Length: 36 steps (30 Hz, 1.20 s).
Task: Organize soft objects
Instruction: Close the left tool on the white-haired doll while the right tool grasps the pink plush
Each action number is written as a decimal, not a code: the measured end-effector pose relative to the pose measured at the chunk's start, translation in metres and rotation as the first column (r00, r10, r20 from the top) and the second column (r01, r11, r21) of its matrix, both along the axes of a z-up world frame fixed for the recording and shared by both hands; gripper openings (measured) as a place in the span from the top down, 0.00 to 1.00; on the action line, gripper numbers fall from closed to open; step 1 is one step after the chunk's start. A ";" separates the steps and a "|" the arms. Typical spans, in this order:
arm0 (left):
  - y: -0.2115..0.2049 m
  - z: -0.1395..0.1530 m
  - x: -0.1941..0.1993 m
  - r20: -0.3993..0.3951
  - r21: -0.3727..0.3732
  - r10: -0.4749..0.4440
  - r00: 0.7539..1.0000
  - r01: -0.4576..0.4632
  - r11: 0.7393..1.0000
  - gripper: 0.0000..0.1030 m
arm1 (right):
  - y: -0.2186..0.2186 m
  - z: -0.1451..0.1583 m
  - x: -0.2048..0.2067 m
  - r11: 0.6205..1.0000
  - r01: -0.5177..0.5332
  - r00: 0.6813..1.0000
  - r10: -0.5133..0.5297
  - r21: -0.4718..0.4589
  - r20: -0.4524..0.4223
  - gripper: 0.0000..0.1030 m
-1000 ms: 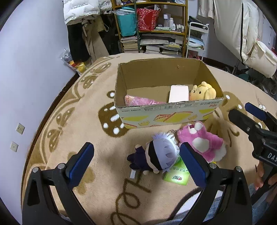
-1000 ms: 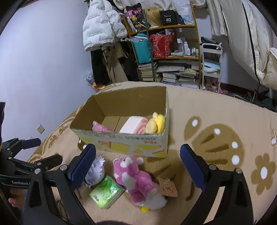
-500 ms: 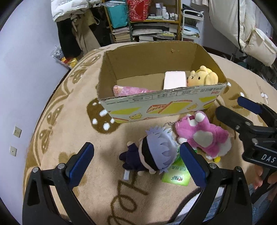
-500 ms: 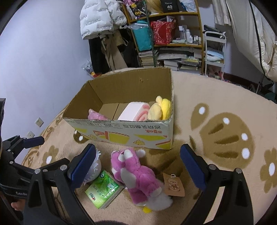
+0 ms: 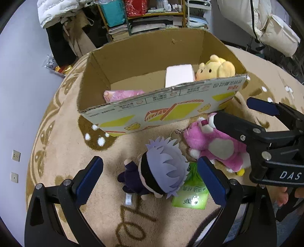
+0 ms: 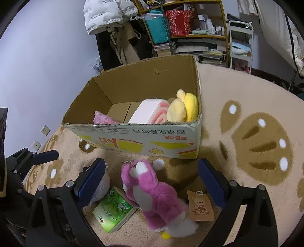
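You're in a lived-in home room: patterned rug (image 6: 247, 98), cluttered bookshelf (image 6: 190, 38), puffer jacket (image 6: 106, 15) hanging nearby.

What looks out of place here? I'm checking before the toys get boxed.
The box print reads upside down, and its near rim is ragged. A green tissue pack lies partly under the pink bear and the doll.

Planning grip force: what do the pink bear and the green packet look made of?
Pink bear: plush fabric, judging by its fuzzy, matte pile. Green packet: probably thin plastic film; it looks glossy, with printed leaves and a glare spot in the left wrist view.
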<state>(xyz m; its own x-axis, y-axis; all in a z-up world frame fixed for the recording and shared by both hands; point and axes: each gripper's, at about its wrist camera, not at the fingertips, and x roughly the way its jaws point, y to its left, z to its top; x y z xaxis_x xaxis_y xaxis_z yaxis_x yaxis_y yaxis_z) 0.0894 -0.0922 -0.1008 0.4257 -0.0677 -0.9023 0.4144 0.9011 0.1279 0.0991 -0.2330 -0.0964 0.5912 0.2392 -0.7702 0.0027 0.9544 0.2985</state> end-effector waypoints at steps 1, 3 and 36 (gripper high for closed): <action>-0.001 -0.003 0.001 -0.007 0.002 -0.003 1.000 0.003 1.000 0.04 | 0.000 -0.002 0.001 1.000 -0.003 1.000 0.003 0.003 -0.006 0.01; -0.003 -0.007 0.003 -0.019 0.002 -0.006 1.000 0.006 1.000 0.04 | 0.001 -0.005 0.003 1.000 -0.009 1.000 0.009 0.007 -0.018 0.01; 0.015 -0.050 0.024 -0.176 -0.031 0.033 0.984 -0.039 0.999 0.43 | 0.027 -0.050 0.017 0.992 -0.118 0.979 0.124 0.046 -0.162 0.53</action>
<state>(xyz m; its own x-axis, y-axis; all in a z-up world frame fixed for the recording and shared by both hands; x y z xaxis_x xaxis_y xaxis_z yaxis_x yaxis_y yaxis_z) 0.1139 -0.0776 -0.1511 0.2642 -0.0873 -0.9605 0.3950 0.9183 0.0252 0.1165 -0.2057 -0.1460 0.4223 0.3304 -0.8441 -0.0607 0.9394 0.3374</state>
